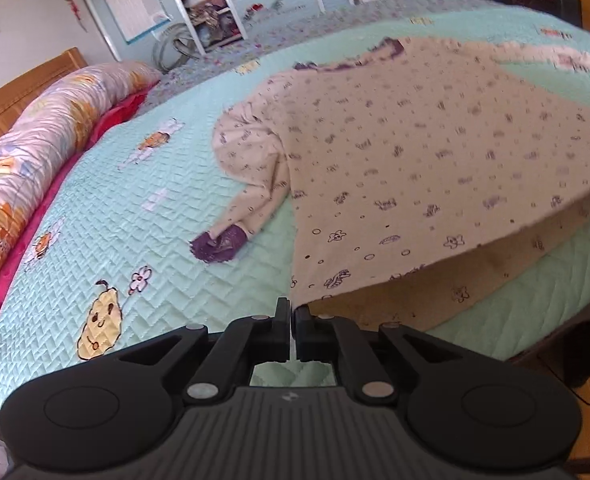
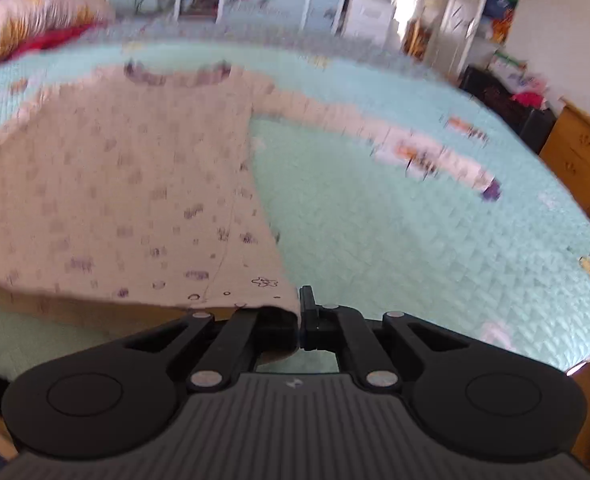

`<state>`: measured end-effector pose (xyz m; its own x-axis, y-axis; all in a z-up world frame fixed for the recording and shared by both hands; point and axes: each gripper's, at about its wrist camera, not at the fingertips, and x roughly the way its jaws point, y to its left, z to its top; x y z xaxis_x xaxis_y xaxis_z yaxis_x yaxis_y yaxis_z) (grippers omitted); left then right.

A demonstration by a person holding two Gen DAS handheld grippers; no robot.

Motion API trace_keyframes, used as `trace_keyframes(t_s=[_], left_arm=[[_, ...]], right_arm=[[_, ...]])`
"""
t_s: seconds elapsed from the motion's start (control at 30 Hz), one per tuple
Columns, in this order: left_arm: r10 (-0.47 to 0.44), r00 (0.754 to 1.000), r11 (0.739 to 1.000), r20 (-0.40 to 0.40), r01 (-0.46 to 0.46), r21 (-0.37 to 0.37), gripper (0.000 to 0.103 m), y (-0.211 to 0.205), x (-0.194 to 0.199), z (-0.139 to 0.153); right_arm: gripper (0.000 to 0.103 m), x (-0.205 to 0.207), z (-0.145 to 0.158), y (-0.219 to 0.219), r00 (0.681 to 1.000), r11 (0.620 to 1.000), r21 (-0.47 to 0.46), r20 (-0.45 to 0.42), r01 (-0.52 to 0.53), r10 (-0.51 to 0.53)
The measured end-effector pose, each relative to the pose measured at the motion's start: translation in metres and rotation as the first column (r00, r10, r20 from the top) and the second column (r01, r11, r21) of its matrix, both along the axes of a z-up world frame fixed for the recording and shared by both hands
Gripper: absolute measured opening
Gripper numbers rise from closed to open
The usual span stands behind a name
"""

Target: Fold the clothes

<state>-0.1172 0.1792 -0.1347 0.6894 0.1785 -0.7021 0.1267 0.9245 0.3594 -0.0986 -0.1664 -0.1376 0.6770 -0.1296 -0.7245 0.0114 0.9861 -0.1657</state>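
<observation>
A beige long-sleeved shirt (image 1: 415, 152) with small purple prints, purple collar and cuffs lies face up on the mint quilted bedspread (image 1: 135, 208). Its hem is lifted off the bed. My left gripper (image 1: 293, 312) is shut on the hem's left corner. My right gripper (image 2: 299, 304) is shut on the hem's right corner of the shirt (image 2: 115, 184). The left sleeve bends down to a purple cuff (image 1: 219, 244). The right sleeve (image 2: 415, 148) stretches out across the bed; this view is blurred.
A rolled floral duvet (image 1: 35, 152) and a red blanket line the bed's left side by the wooden headboard (image 1: 27, 80). Wardrobes with clutter (image 1: 211, 12) stand beyond the bed. A wooden dresser (image 2: 575, 160) stands at the right edge.
</observation>
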Motion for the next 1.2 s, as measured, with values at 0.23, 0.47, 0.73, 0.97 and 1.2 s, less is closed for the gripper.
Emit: trace_keyframes(t_s=[0.23,0.47,0.73,0.97,1.2], left_arm=[[-0.018,1.0,1.0,-0.019,0.018,0.017,0.053,0.001,-0.018,0.0],[0.121,0.993,0.987,-0.01,-0.121,-0.108,0.054,0.053,-0.027,0.015],[0.261,0.965,0.919,0.012,-0.245,-0.307,0.054,0.08,-0.01,0.036],[0.169,0.985,0.918,0.037,-0.144,-0.37,0.054,0.053,-0.003,0.034],[0.005,1.0,0.935,-0.005,-0.006,-0.354,0.054,0.011,0.005,0.011]], right_arm=[[0.053,-0.01,0.001,-0.02,0.998,0.998,0.061,-0.062,0.029,-0.025],[0.067,-0.032,0.02,-0.047,0.999,0.992,0.119,-0.042,0.029,-0.024],[0.071,-0.04,0.02,-0.053,0.996,0.998,0.058,-0.084,0.009,-0.004],[0.071,-0.052,0.044,-0.077,0.99,0.983,0.142,0.052,0.12,-0.129],[0.071,-0.016,0.044,-0.015,0.994,0.935,0.349,0.102,-0.068,0.034]])
